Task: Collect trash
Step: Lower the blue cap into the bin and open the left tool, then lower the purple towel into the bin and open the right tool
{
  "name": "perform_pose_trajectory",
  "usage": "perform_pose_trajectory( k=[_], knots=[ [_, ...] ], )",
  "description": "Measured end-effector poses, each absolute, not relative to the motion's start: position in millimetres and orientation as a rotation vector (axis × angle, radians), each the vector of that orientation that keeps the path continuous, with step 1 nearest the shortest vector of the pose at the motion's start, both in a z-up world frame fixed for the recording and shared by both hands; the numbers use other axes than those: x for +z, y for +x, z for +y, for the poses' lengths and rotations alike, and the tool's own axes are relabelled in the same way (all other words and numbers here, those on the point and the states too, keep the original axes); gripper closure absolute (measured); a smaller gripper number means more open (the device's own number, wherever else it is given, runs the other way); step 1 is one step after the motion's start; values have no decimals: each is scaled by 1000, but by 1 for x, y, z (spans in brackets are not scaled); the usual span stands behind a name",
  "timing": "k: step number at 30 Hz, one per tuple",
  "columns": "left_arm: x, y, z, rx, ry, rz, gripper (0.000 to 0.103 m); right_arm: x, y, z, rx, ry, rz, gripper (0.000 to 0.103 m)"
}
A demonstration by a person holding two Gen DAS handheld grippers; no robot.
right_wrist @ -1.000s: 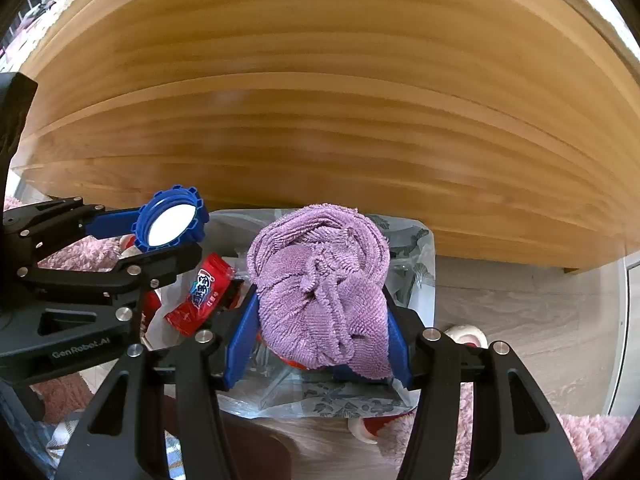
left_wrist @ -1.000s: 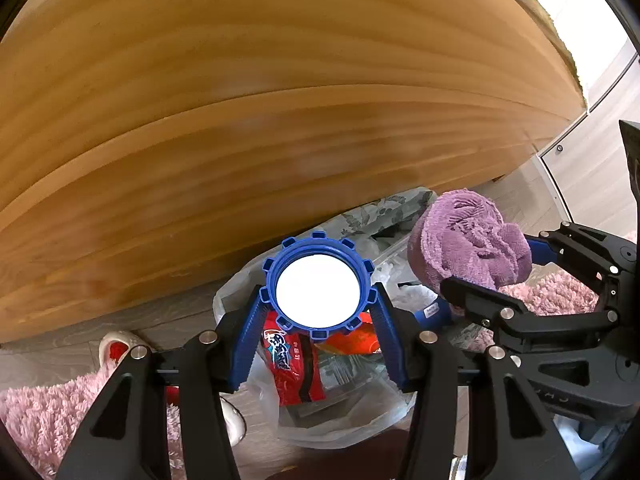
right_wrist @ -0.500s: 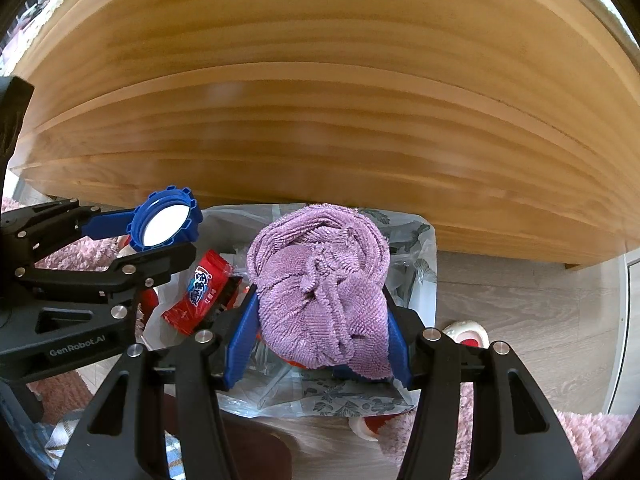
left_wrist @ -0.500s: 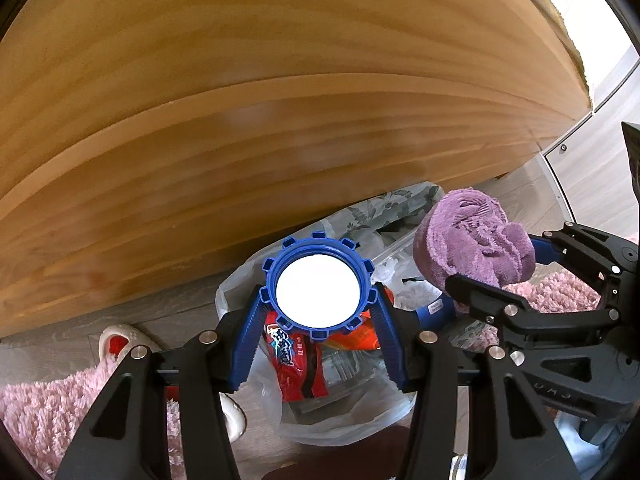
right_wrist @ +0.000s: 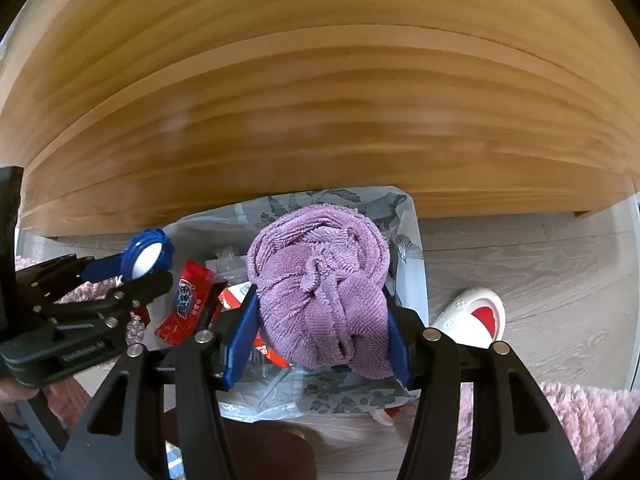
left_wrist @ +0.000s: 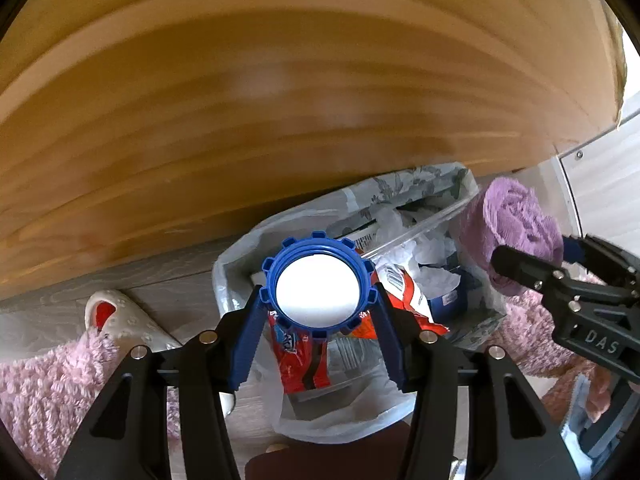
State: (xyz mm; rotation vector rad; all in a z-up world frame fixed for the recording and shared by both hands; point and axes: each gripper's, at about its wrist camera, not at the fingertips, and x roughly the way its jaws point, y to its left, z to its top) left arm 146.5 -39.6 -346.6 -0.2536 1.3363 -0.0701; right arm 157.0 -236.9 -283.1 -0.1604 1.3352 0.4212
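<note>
While the left gripper point(left_wrist: 318, 300) is pinching a blue ridged lid point(left_wrist: 318, 286) between its blue pads, its fingers part-spread to the lid's width, the right gripper point(right_wrist: 320, 320) is clamping a bunched purple towel point(right_wrist: 320, 280) in the same fashion. Both are hovering over a trash bin point(left_wrist: 420, 188) lined with a clear plastic bag and sitting on the floor against a wooden panel point(right_wrist: 320, 100). Inside the bin, a red snack wrapper point(left_wrist: 300, 360) and crumpled white paper point(left_wrist: 432, 264) are lying directly below the lid. A white and red slipper point(right_wrist: 472, 316) and a pink fluffy rug point(left_wrist: 48, 392) are lying beside the bin. Compared with a second ago, the bin is filling more of both views, more of its contents are showing, and the towel is sitting farther to the right of the lid
</note>
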Motion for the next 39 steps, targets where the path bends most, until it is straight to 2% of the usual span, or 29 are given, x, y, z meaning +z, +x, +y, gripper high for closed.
perform_pose_trajectory(
  k=[6,15,17,19,23,27,31,39],
  knots=[
    [-361,149,-53,-83,-191,1364,53,-289,158,-231,421,-187,1347,49],
    [-371,150,-53,-92,-244,1391,52,-288,159,-231,429,-191,1350,48],
    [-369,150,-52,-83,-239,1387,47,-288,159,-232,429,-191,1349,48],
    [-368,150,-51,-64,-234,1383,34,-288,159,-232,427,-192,1349,48],
    [-365,148,-45,-47,-282,1379,30,-291,159,-231,421,-195,1355,48],
    [-363,146,-40,-25,-298,1365,14,-292,158,-229,420,-203,1356,48],
    [-358,142,-36,16,-281,1345,8,-293,157,-227,423,-210,1357,48],
    [-356,143,-34,35,-279,1344,8,-295,156,-224,434,-242,1361,48]
  ],
)
